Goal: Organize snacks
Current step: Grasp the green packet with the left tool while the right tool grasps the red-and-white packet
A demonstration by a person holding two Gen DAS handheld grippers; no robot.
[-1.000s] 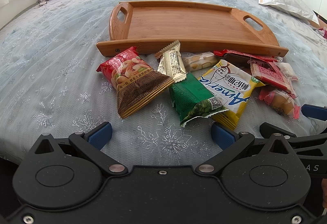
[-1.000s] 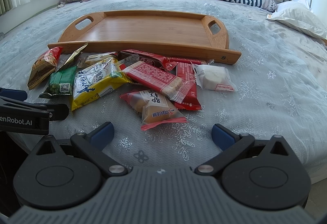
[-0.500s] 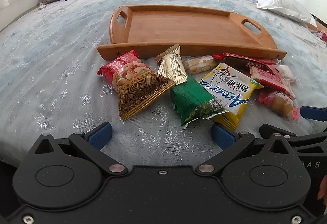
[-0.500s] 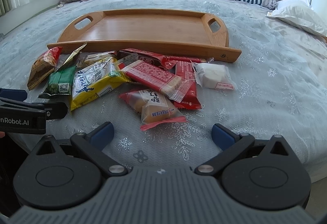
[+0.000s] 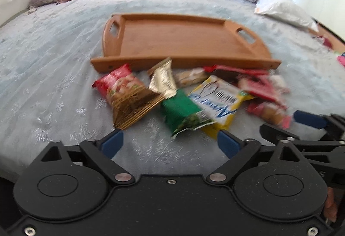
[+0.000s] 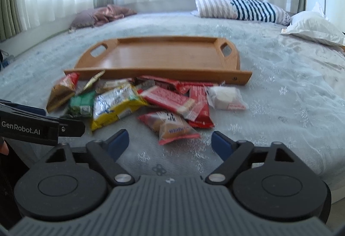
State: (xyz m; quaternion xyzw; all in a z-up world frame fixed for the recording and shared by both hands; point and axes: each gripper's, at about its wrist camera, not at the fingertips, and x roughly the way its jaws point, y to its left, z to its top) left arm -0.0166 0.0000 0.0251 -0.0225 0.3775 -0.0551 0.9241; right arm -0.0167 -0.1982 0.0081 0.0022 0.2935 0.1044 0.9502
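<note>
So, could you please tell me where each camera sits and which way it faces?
Left wrist: on the left gripper, low at the bed's near edge, facing the wooden tray; its open jaws show, and the right gripper.
Right wrist: on the right gripper, same heading; its open jaws show, and the left gripper.
Shared: tray, green packet, yellow packet.

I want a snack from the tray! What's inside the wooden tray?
Nothing: the wooden tray shows only its bare floor. The snack packets lie on the bedspread in front of it. Nothing hides its inside.
</note>
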